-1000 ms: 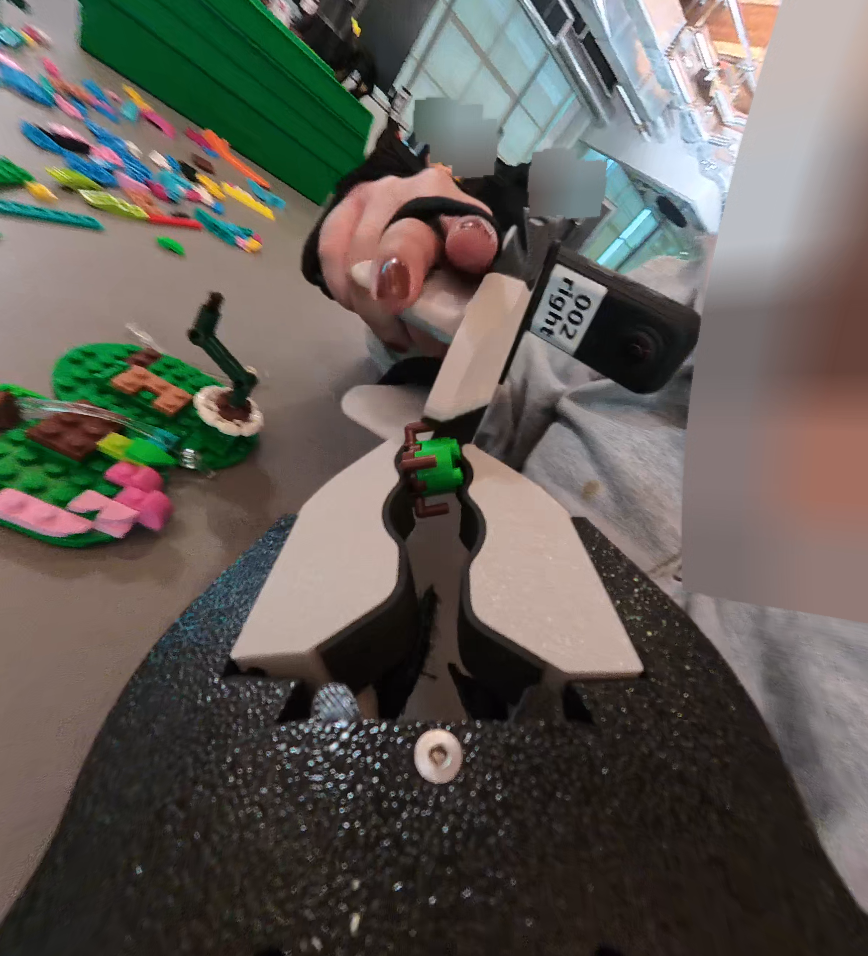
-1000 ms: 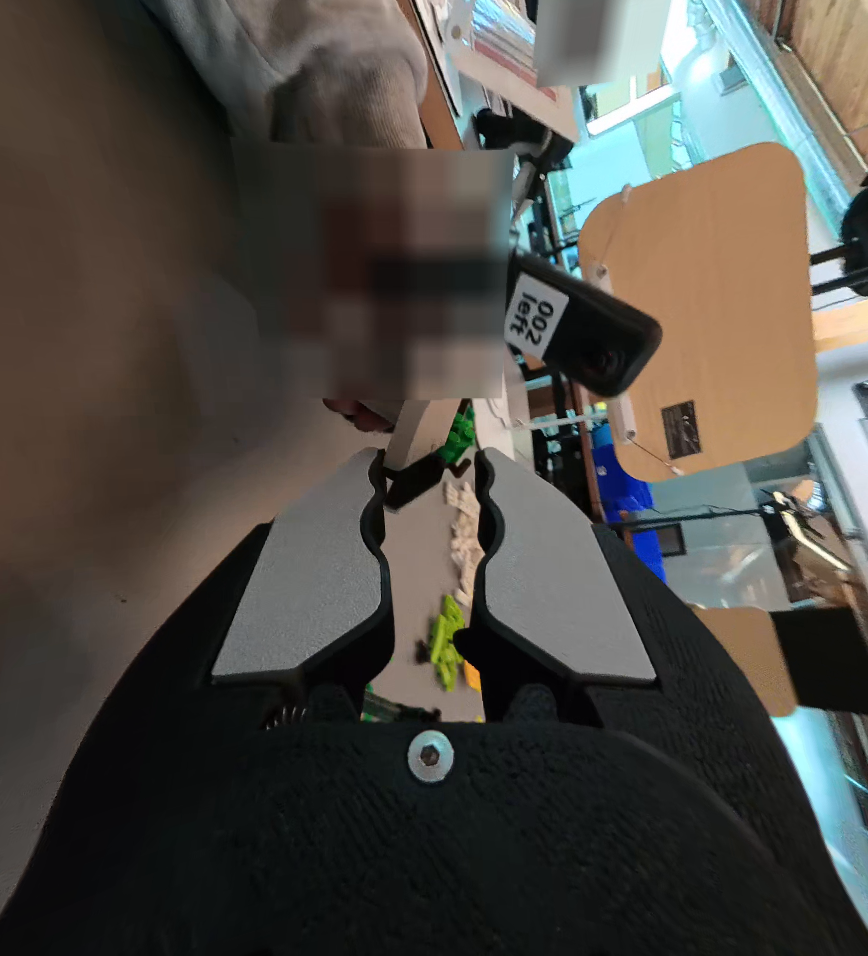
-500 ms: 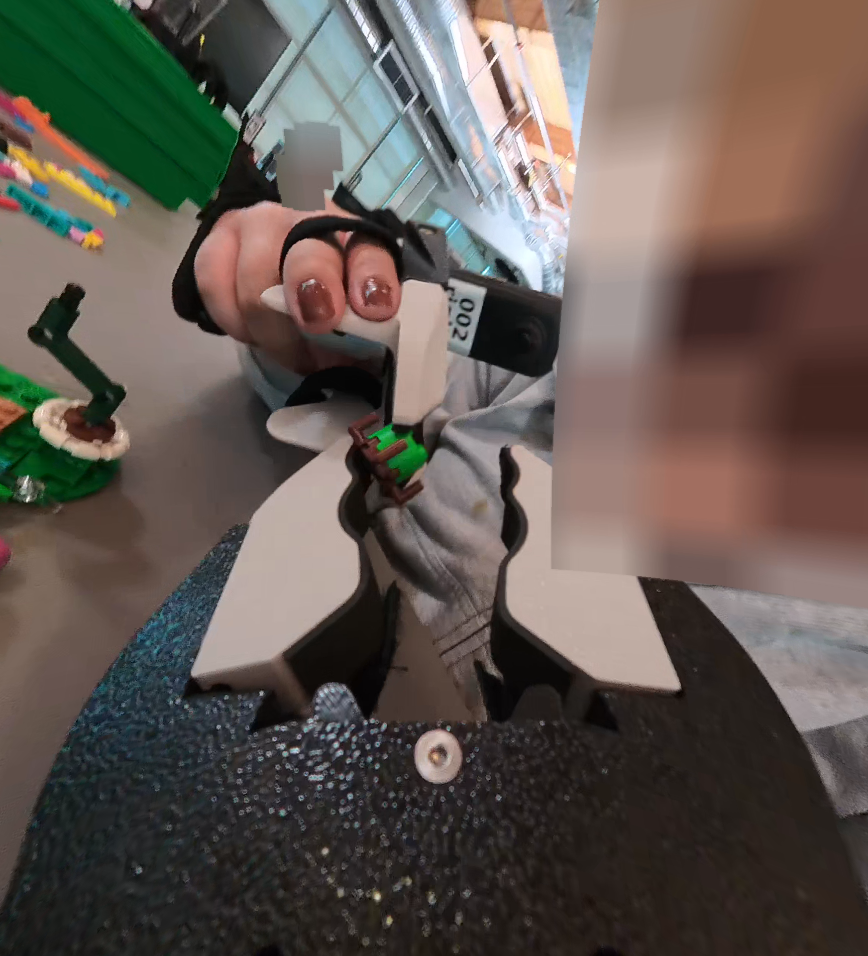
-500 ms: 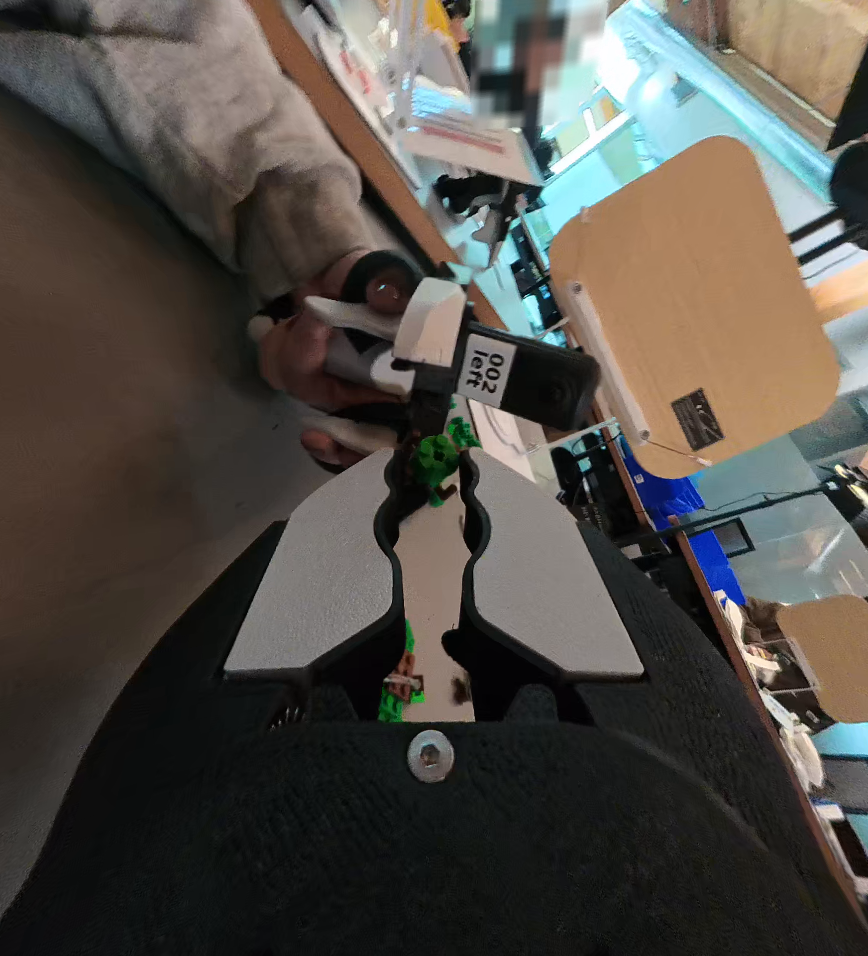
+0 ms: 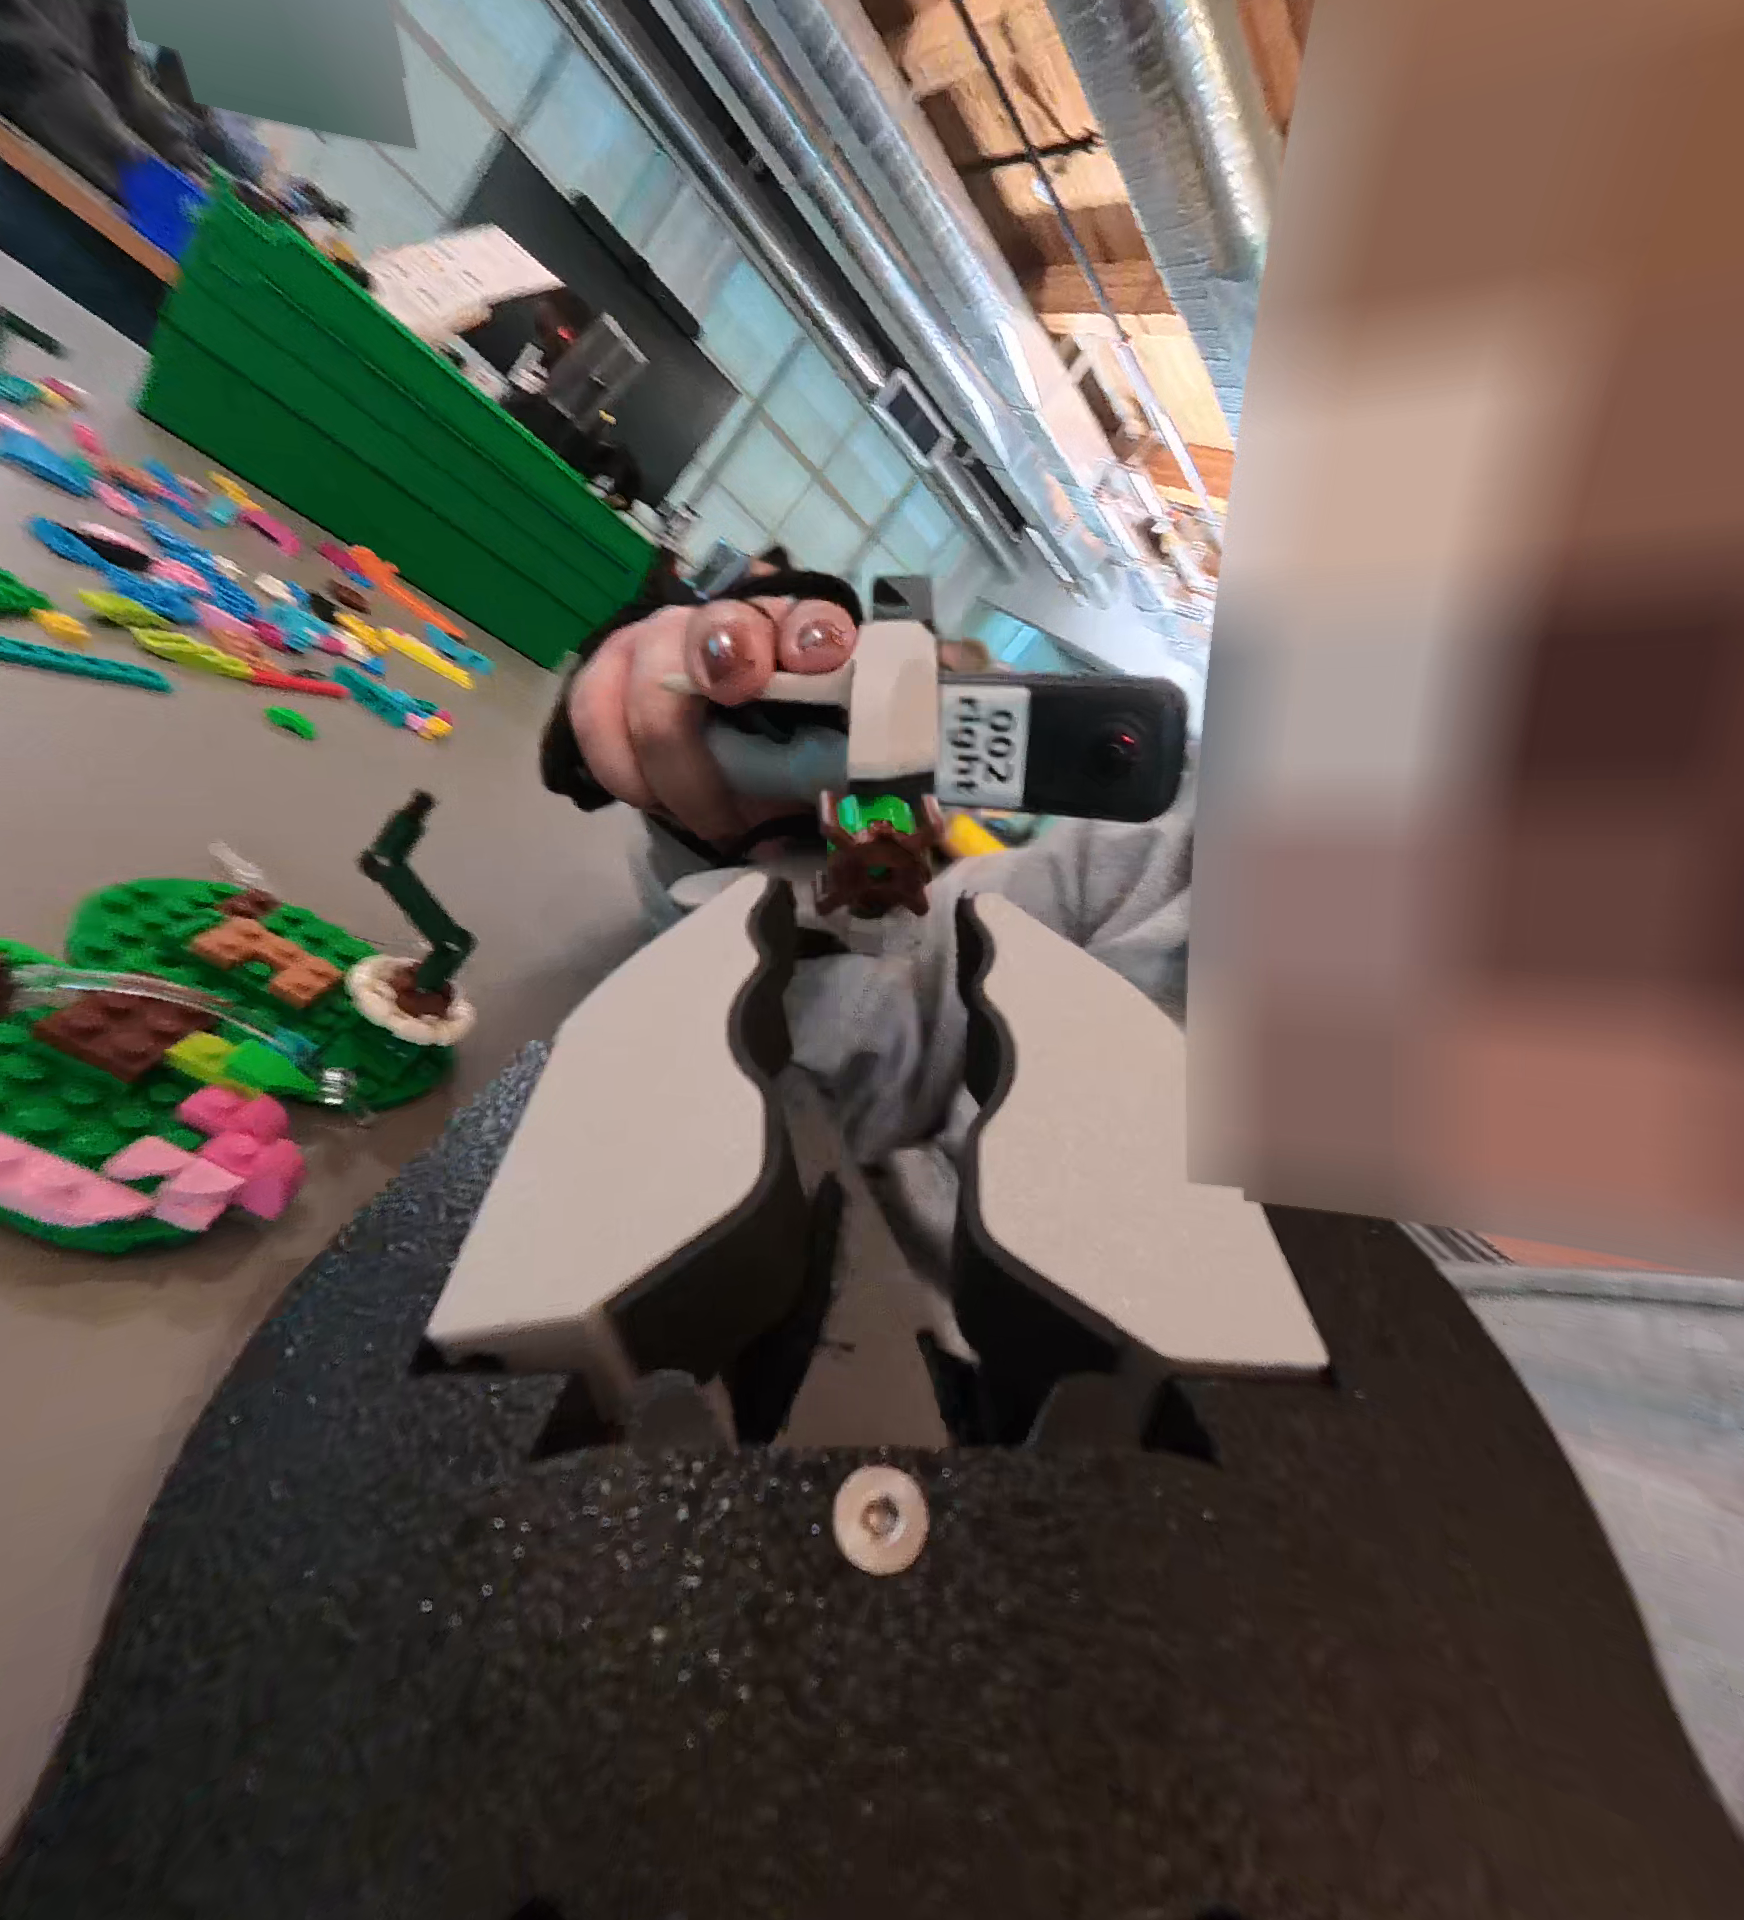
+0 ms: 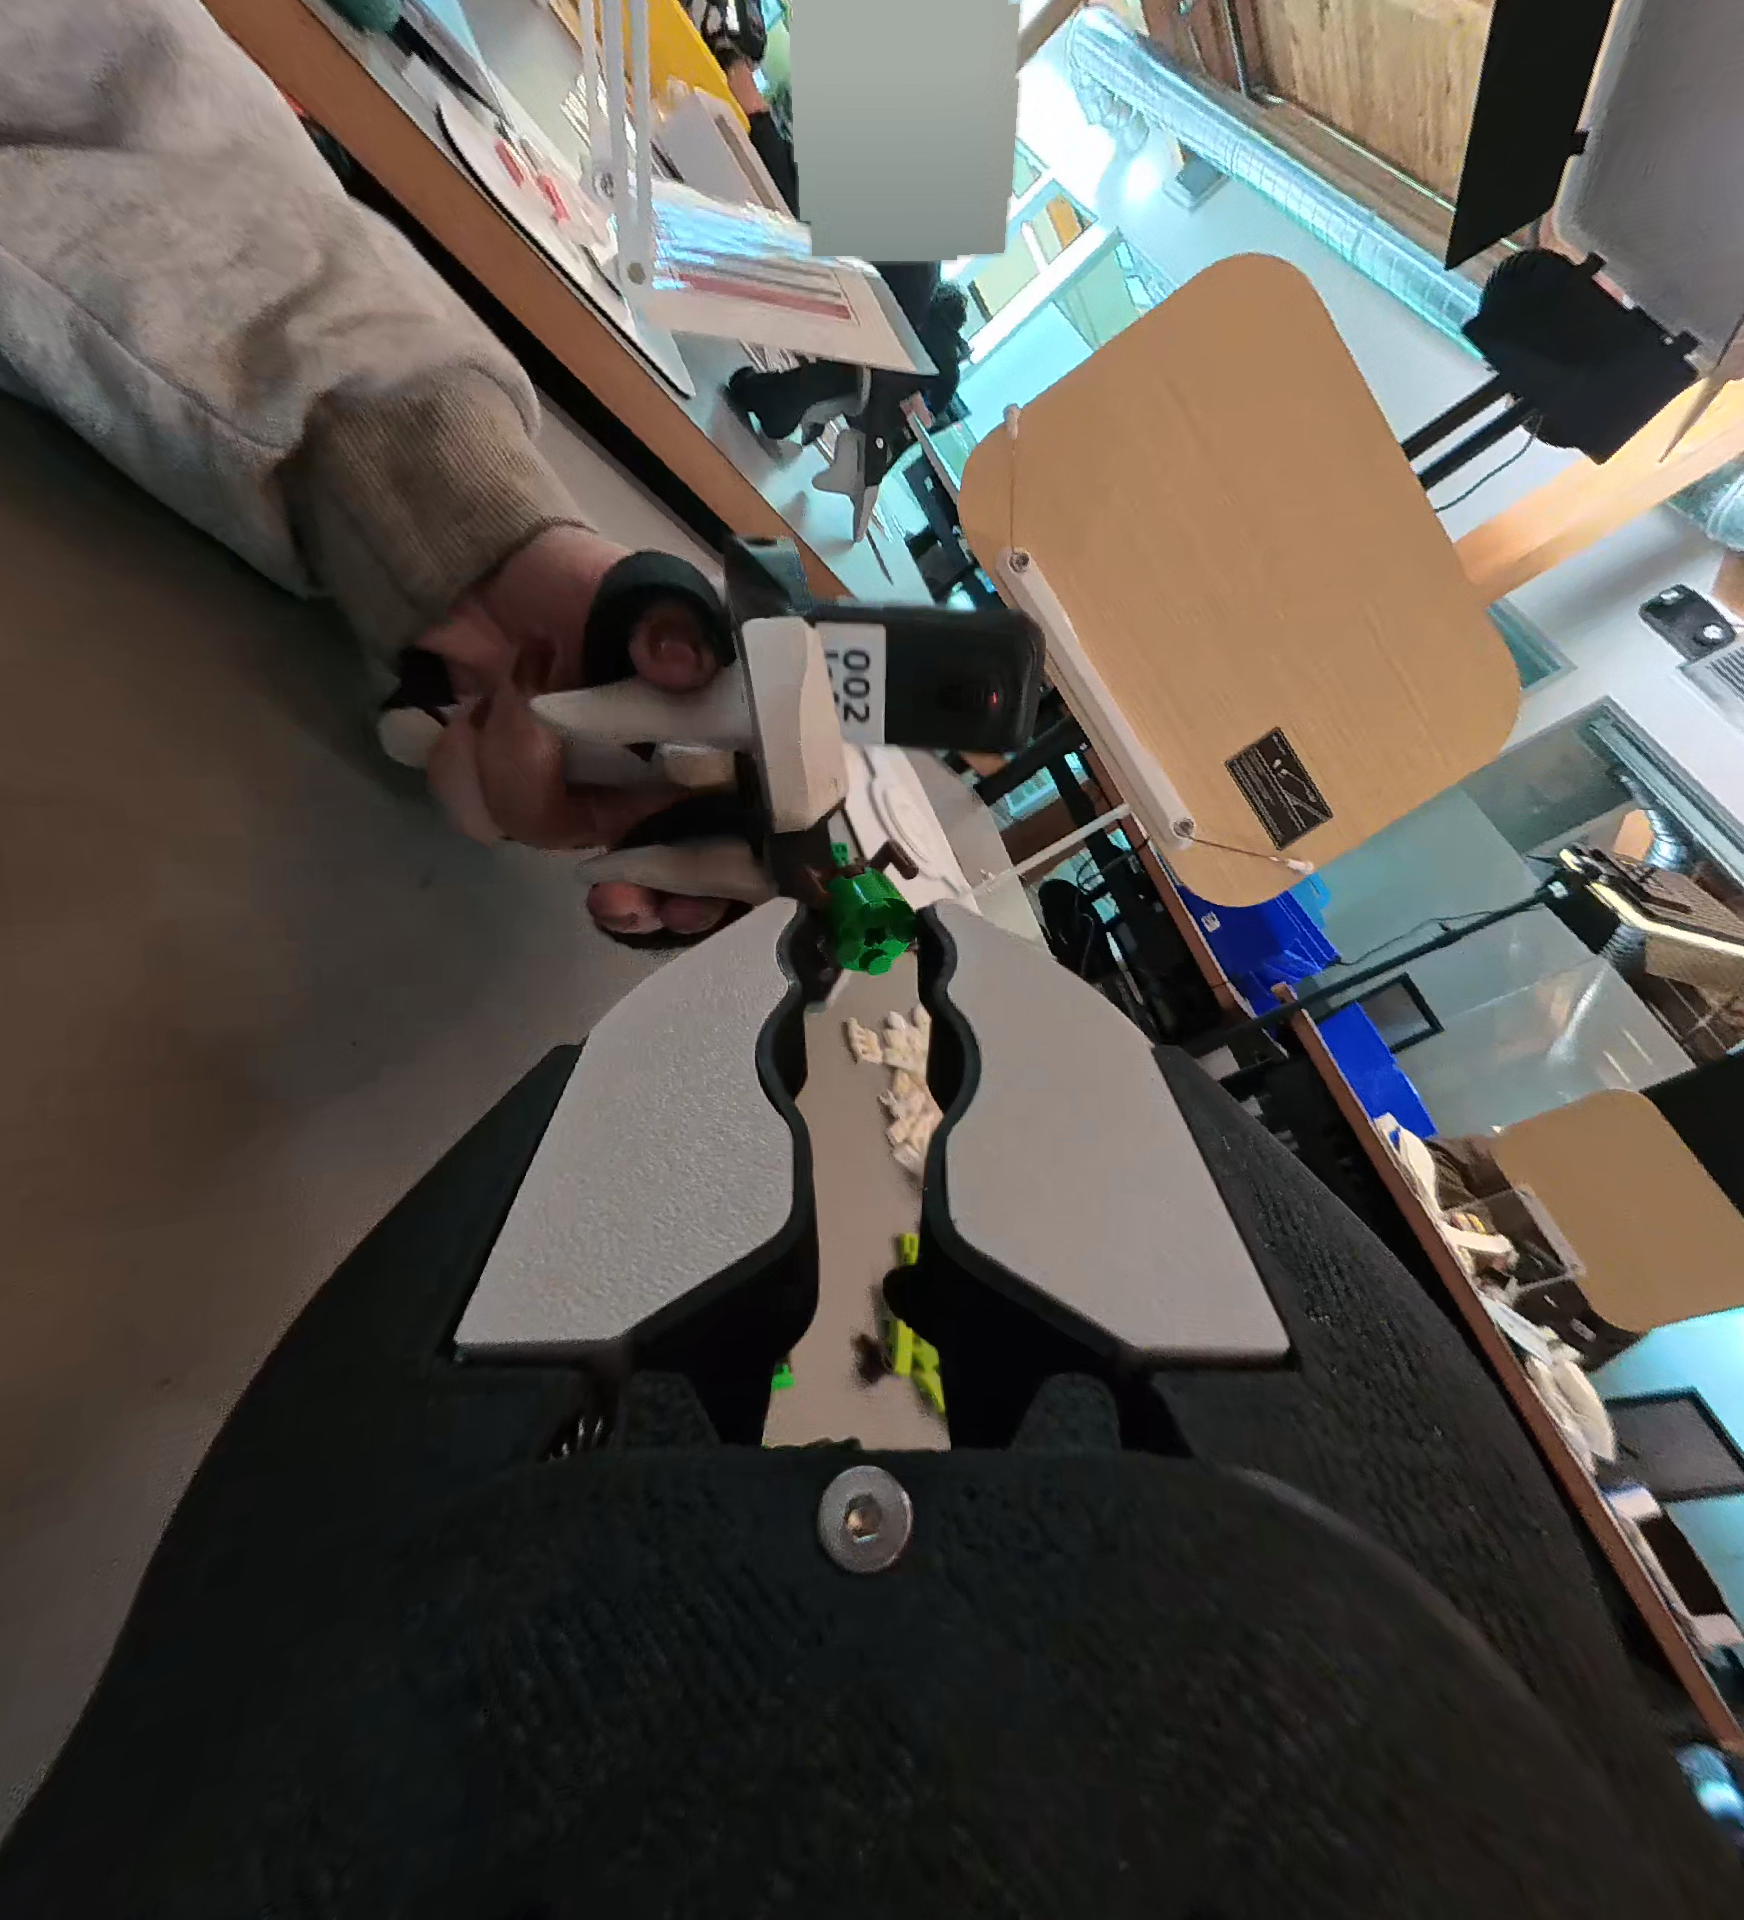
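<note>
A small round green piece with brown claw-like prongs (image 5: 873,857) hangs in the air just beyond my left gripper's tips. My left gripper (image 5: 863,914) is open, with its fingers well apart and touching nothing. My right gripper (image 6: 866,930) is shut on this green and brown piece (image 6: 866,925), which sits between its fingertips. In the left wrist view the right gripper's body (image 5: 889,707) faces me, held by a hand, with the piece at its tip. In the right wrist view the left gripper's body (image 6: 795,748) is close behind the piece.
A green plate build (image 5: 172,1039) with brown and pink bricks and a dark green bent stalk (image 5: 421,904) lies on the grey table at left. Loose coloured pieces (image 5: 224,623) and a green box (image 5: 380,436) lie farther back. Small white pieces (image 6: 899,1081) lie on the table.
A second ago my left gripper was shut on the green and brown piece. It opened and drew back, and the piece stayed in my right gripper. Both views swung round.
</note>
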`<state>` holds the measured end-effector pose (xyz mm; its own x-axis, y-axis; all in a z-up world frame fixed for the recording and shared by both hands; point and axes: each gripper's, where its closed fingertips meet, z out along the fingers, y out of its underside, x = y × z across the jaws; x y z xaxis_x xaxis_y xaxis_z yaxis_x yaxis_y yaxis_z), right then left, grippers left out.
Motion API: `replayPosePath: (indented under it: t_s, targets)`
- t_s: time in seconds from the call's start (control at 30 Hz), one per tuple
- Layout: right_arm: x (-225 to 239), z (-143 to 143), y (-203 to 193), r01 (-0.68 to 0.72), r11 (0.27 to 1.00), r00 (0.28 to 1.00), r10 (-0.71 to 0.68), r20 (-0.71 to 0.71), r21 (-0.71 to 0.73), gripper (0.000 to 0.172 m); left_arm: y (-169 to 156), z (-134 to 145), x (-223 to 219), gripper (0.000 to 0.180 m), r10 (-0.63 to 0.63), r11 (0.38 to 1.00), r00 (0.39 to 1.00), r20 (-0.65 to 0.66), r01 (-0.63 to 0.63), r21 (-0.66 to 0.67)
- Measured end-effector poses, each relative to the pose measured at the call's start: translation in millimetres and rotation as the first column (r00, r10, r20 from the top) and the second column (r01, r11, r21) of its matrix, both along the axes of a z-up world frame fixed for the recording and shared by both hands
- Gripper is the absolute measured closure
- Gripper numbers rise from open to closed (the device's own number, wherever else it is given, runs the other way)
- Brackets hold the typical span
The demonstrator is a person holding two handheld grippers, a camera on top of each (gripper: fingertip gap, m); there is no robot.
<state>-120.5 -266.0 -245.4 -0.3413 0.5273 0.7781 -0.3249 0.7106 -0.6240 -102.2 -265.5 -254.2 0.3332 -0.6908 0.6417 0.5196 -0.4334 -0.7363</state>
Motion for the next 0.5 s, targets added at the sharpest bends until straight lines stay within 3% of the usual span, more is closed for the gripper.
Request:
replayPosePath:
  t_s: [0.03, 0.17, 0.5]
  targets:
    - [-1.4, -0.5, 2.3, 0.014, 1.0, 1.0, -0.014, -0.003, 0.006, 0.154, 3.1, -0.8, -3.7, 0.148, 0.046, 0.999, 0.998, -0.034, -0.046, 0.012]
    - [-3.5, -1.6, 4.3, 0.03, 0.999, 1.0, -0.03, -0.008, 0.013, 0.154, 7.0, -1.2, -12.7, 0.15, 0.157, 0.986, 0.978, -0.136, -0.149, 0.072]
    - [-1.8, -6.4, -0.4, -0.001, 1.0, 1.0, 0.001, -0.001, 0.027, 0.154, 3.1, -1.3, -7.3, 0.164, 0.097, 0.993, 0.991, -0.092, -0.09, 0.079]
